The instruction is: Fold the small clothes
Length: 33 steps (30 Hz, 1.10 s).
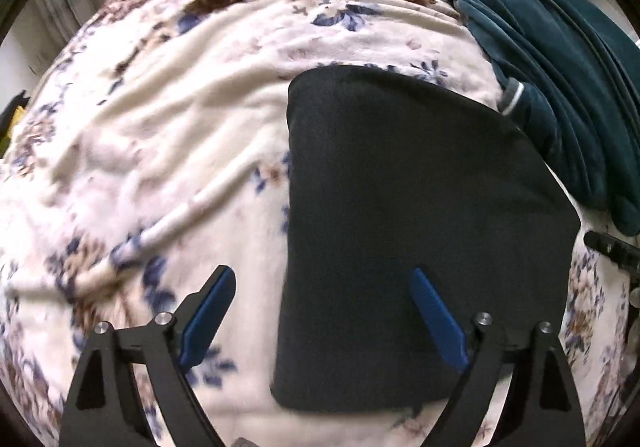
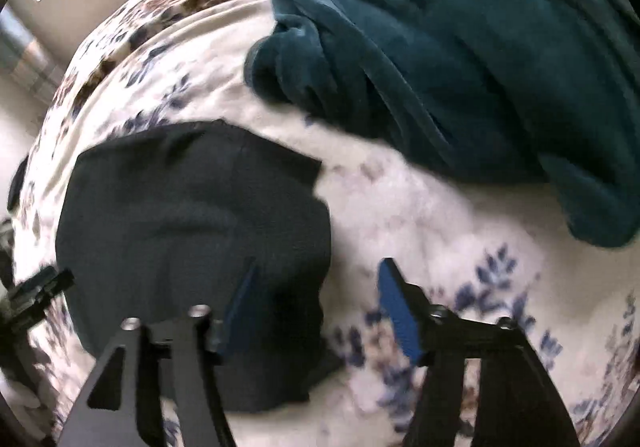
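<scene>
A small black garment (image 1: pixel 420 231) lies folded flat on the floral blanket (image 1: pixel 168 135). My left gripper (image 1: pixel 320 275) is open and empty above its near left edge; one blue finger is over the blanket, the other over the cloth. In the right wrist view the same black garment (image 2: pixel 192 231) lies at the left. My right gripper (image 2: pixel 316 271) is open and empty above its right edge, the left finger over the cloth, the right finger over the floral blanket (image 2: pixel 440 231).
A rumpled teal fleece garment (image 1: pixel 552 59) lies along the right of the bed, also large in the right wrist view (image 2: pixel 460 47). The other gripper shows at the edge (image 1: pixel 612 247). A wall is behind the bed.
</scene>
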{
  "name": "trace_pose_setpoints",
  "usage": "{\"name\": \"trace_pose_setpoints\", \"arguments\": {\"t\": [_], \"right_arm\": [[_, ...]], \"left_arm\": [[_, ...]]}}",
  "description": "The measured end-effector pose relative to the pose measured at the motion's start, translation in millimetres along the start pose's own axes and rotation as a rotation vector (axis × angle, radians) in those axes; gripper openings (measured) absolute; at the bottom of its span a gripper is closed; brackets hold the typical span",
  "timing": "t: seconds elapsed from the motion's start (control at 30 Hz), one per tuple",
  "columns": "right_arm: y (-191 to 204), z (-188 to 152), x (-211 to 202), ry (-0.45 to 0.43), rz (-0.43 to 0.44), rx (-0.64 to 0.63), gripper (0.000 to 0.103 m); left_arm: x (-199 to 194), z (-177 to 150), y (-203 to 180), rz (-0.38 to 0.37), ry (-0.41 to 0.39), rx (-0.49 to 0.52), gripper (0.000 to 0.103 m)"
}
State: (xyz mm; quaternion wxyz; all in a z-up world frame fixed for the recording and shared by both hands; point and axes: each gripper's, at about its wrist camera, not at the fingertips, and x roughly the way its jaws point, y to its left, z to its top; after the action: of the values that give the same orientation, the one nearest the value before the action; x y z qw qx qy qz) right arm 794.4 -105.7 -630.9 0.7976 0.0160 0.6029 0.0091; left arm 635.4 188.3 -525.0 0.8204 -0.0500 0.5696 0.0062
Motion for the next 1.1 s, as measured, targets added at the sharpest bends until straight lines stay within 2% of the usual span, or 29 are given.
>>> {"name": "trace_pose_setpoints", "arguments": {"t": [0.03, 0.07, 0.1, 0.2, 0.37, 0.5, 0.83, 1.1], "right_arm": [[2, -9, -4, 0.001, -0.028, -0.021, 0.085], [5, -22, -8, 0.001, -0.068, -0.033, 0.102], [6, -30, -12, -0.003, -0.094, -0.035, 0.103], [8, -64, -34, -0.042, -0.151, -0.034, 0.103], [20, -105, -91, -0.130, -0.180, -0.021, 0.103], [26, -140, -164, -0.203, -0.198, -0.034, 0.103], [35, -221, -347, -0.340, -0.190, -0.042, 0.103], [37, -292, -485, -0.429, -0.177, -0.034, 0.103]], "left_arm": [[-6, -7, -6, 0.026, -0.008, 0.004, 0.090], [-12, -12, -11, 0.048, -0.015, 0.007, 0.090], [-20, -20, -16, 0.072, -0.030, 0.013, 0.090], [-43, -38, -29, 0.117, -0.068, 0.025, 0.090], [-95, -66, -43, 0.112, -0.106, 0.019, 0.090], [-148, -87, -53, 0.102, -0.141, 0.009, 0.090], [-315, -155, -82, 0.072, -0.250, 0.045, 0.090], [-417, -203, -97, 0.038, -0.288, 0.051, 0.090]]}}
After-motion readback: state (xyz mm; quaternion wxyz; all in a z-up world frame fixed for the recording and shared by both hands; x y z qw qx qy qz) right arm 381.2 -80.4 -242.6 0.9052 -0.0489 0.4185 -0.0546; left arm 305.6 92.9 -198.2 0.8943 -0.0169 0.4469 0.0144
